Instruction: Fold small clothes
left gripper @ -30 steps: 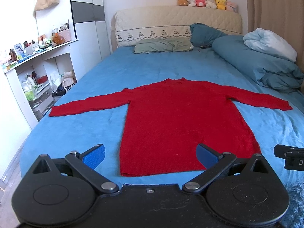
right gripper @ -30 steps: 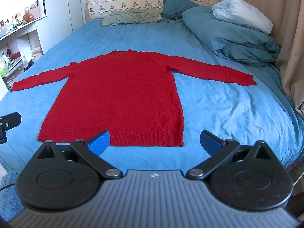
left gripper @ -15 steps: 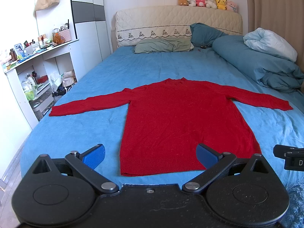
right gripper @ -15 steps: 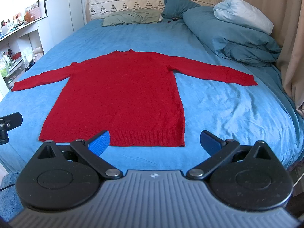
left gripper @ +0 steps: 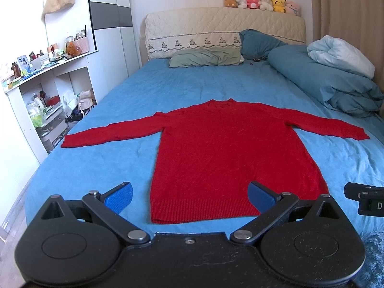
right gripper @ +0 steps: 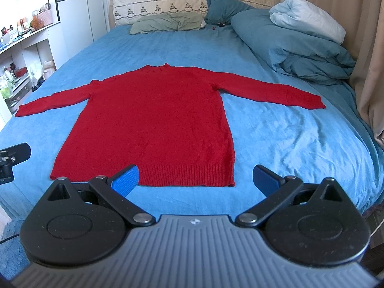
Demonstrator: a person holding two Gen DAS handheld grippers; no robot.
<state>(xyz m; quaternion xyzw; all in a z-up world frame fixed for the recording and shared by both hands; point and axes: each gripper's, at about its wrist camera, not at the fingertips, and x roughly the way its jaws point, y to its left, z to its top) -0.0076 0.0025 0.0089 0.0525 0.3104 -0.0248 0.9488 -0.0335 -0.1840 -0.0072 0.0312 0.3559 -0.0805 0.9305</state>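
- Red sweater [left gripper: 230, 158] lies flat on the blue bed sheet [left gripper: 144, 91], front down or up cannot be told, with both sleeves stretched out to left and right and the neck pointing toward the far headboard [left gripper: 223, 24].
- Its ribbed hem is the nearest edge, running straight across close to the near end of the bed; in the right wrist view the sweater [right gripper: 153, 120] fills the middle of the bed.
- The left hand-held gripper [left gripper: 189, 198] hangs just before the hem with its blue pads spread wide; the left pad is over bare sheet, the right pad shows in front of the sweater's lower right part. It holds nothing.
- The right hand-held gripper [right gripper: 196, 178] is likewise wide open and empty, near the hem; its left pad overlaps the hem in view, its right pad is over bare sheet beyond the sweater's right corner.
- A green pillow [left gripper: 204, 57] and a teal pillow [left gripper: 256, 43] rest at the far end against the headboard, and a bundled teal duvet [left gripper: 331, 84] lies along the far right side.
- A row of plush toys [left gripper: 261, 1] sits on top of the headboard.
- A white shelf unit [left gripper: 48, 84] crowded with small items stands to the left of the bed.
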